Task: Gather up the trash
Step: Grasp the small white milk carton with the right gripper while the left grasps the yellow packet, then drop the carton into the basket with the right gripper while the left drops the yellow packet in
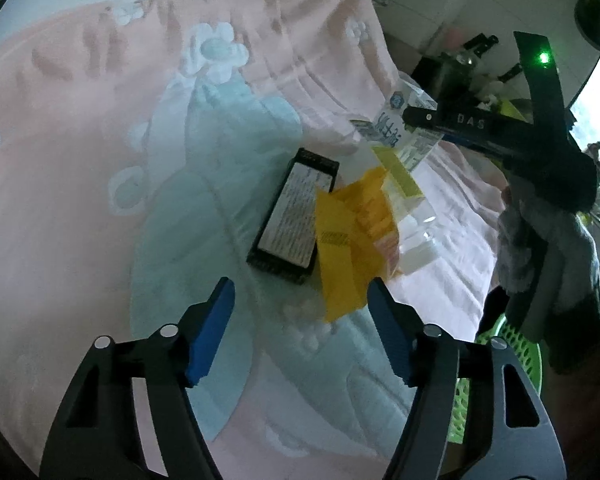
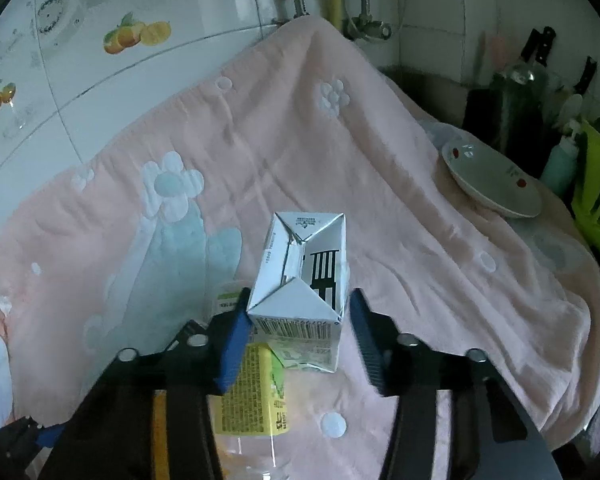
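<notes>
A pink flowered blanket point(image 2: 380, 184) covered the tabletop below a tiled wall. The right hand-held gripper point(image 2: 298, 332) had its jaws closed to the sides of a white drink carton point(image 2: 300, 280), standing upright at 12 o'clock from it, over a clear bottle with a yellow label point(image 2: 256, 392). The left hand-held gripper point(image 1: 300, 324) was open and empty; a yellow wrapper point(image 1: 348, 240) lay nearest, at 1 o'clock, beside a black box point(image 1: 294, 216) whose long axis ran toward 12 o'clock.

Carton point(image 2: 300, 276) on blanket point(image 2: 400, 200); plate point(image 2: 492, 184) far right.
</notes>
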Demonstrator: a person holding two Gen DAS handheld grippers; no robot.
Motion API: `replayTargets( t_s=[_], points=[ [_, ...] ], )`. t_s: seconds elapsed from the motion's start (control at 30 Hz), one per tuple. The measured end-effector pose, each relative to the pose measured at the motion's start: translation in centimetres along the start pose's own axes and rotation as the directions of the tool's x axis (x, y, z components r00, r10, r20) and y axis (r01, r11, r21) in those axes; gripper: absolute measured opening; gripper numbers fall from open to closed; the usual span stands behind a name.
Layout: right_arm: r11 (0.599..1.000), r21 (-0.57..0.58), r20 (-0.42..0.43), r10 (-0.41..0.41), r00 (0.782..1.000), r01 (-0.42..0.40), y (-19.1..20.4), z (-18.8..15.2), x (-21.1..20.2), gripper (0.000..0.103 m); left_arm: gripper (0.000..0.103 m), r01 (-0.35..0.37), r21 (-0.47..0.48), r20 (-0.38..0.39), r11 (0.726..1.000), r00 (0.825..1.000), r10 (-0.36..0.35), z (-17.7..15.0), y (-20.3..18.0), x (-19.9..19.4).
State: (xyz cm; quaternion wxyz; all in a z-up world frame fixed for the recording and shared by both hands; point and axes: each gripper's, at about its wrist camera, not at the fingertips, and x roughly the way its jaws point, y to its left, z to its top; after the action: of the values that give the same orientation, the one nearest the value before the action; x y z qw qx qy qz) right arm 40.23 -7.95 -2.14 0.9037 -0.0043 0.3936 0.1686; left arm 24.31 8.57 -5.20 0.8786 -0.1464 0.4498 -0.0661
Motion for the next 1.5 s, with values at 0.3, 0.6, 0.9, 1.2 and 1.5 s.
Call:
replayTargets(
  t_s=[0.3, 0.6, 0.9, 1.2, 1.5],
  points=[
    [0.999, -0.029, 0.038, -0.018, 0.999, 0.019, -0.1, -0.3, -1.3, 0.041, 0.061, 0.014, 0.015, 0.008, 1.0, 1.0, -0.014, 2.1, -1.3, 2.3],
    [0.999, -0.037, 0.06, -0.021, 0.998, 0.023, -1.3, -1.3, -4.4, 0.041, 0.021, 0.051, 0.011, -0.028, 0.999, 0.998, -0.051, 2.2, -1.4, 4.0],
    [1.0, -0.021, 0.096, -0.004, 0.995, 0.006, -2.4, -3.6, -8.5, 0.041, 0.001, 0.064, 0.053, -0.004, 0.997, 0.998, -0.064, 0.7, -2.1, 1.8],
    [1.0, -0.003, 0.126, 0.008, 0.992, -0.008, -3.1, -7.2, -13.2, 0.041, 0.0, 0.095, 0.095, 0.031, 0.991, 0.995, -0.099, -1.4, -3.6, -2.1],
    [1.0, 0.021, 0.146, -0.015, 0.989, 0.012, -4.4, -12.1, -18.2, 0.041, 0.0, 0.168, 0.157, 0.028, 0.973, 0.984, -0.175, -4.0, -7.3, -4.4]
  ],
)
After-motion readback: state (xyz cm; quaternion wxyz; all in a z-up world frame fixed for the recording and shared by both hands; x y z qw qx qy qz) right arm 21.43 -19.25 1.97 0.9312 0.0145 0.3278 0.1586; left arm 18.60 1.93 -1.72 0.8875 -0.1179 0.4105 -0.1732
